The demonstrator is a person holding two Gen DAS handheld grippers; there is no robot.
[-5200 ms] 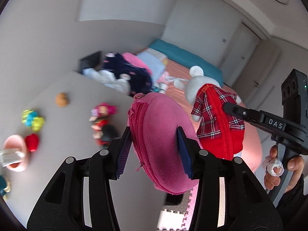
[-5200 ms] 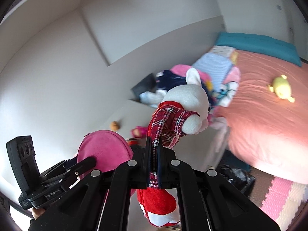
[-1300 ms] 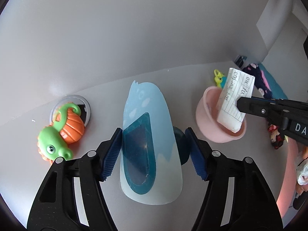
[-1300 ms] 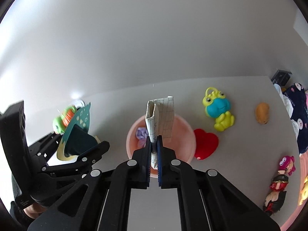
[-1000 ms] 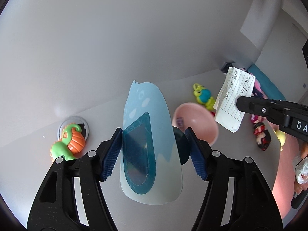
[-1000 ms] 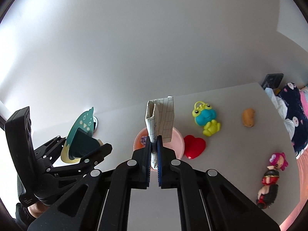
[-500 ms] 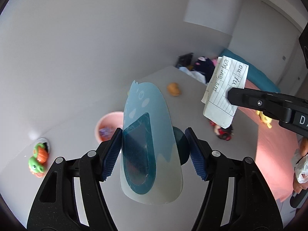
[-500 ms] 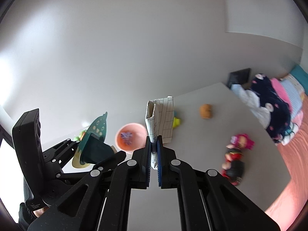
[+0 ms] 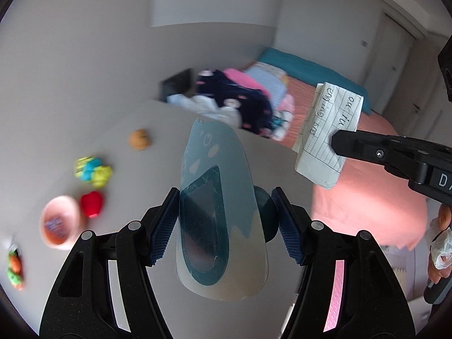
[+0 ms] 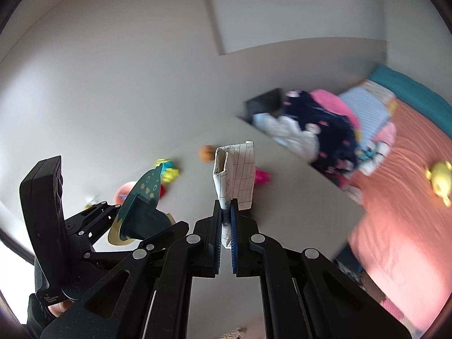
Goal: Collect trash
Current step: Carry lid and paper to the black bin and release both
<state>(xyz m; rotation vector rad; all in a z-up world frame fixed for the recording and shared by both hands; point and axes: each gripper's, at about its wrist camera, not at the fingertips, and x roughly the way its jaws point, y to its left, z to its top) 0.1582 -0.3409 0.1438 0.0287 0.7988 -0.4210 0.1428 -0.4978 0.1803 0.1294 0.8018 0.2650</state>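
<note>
Left gripper [image 9: 226, 226] clamps blue dustpan [image 9: 217, 212] upright, mid-air. Right gripper [image 10: 225, 217] pinches folded lined paper [image 10: 237, 175], right of dustpan. Risk: thin paper slipping out during swing toward bed [image 9: 367, 197].

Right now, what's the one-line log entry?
left gripper: jaws shut on dustpan | right gripper: jaws shut on folded paper | both lifted above table
</note>
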